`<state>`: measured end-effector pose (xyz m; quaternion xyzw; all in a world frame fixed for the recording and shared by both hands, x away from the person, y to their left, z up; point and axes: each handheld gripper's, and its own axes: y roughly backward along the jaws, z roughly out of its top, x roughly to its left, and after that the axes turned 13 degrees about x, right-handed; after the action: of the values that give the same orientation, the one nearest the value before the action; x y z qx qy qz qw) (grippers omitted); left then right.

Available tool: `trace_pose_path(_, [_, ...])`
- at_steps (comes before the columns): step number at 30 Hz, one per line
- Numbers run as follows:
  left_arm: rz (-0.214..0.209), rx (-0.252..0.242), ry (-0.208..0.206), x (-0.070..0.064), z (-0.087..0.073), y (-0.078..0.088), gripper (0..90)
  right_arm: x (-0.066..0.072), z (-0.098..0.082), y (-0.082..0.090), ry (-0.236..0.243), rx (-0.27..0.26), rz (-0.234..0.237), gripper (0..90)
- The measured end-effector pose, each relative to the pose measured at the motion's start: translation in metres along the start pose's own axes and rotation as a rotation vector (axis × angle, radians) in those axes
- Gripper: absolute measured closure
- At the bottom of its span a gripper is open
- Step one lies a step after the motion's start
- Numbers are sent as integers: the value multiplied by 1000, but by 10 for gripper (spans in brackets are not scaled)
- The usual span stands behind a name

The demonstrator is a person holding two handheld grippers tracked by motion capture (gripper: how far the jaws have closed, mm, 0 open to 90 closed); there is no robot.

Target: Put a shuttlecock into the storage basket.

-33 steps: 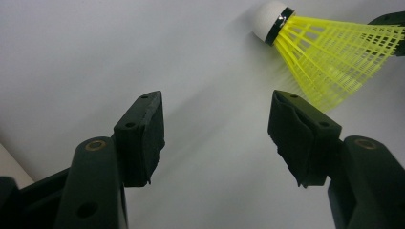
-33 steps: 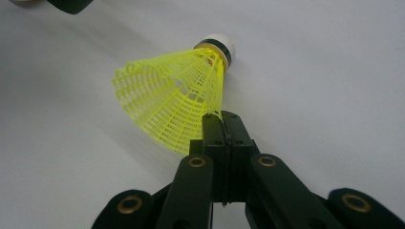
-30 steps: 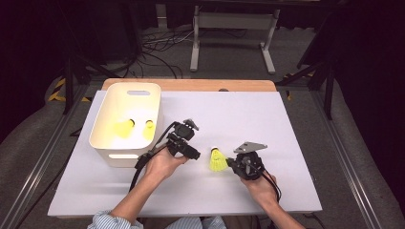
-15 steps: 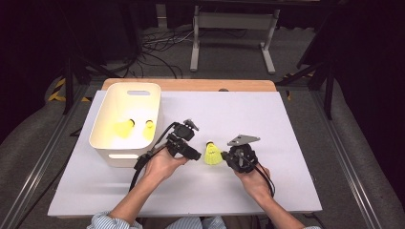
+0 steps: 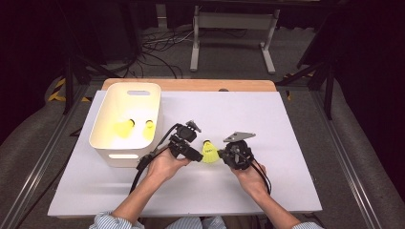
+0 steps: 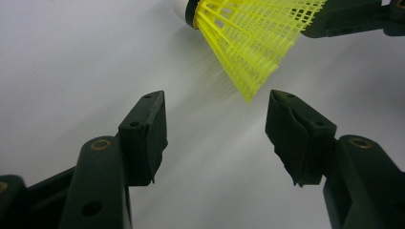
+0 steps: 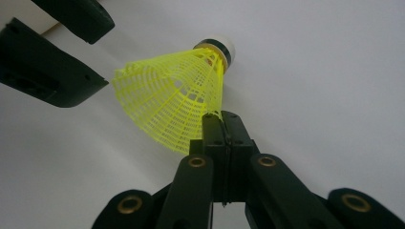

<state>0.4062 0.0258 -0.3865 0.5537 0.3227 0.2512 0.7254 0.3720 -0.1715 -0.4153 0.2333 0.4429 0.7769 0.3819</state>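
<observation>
Yellow plastic-mesh shuttlecock (image 7: pixel 172 107), matt table (image 5: pixel 286 124)

A: How do the forearms come in?
B: Both rise from the bottom edge in the high view, sleeves pushed to the elbow, hands drawn in toward each other at mid-table.

A: The left gripper (image 5: pixel 195 153)?
B: Held in the left hand (image 5: pixel 165 164), pointing right toward the other. Its jaws stand apart, pads bare, and they have just been closing a little.

A: And the right gripper (image 7: pixel 222 117)?
B: Gripped in the right hand (image 5: pixel 248 175), jaws pressed together, pinching the skirt edge of a shuttlecock (image 7: pixel 176 102)
</observation>
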Motion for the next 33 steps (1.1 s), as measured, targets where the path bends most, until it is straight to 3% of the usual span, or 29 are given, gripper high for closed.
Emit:
trace_pose_path(17, [3, 5, 14, 1, 4, -6, 488, 10, 6, -1, 20, -6, 59, 900])
trace_pose_path(33, [27, 2, -9, 0, 5, -5, 696, 12, 7, -3, 27, 1, 104, 900])
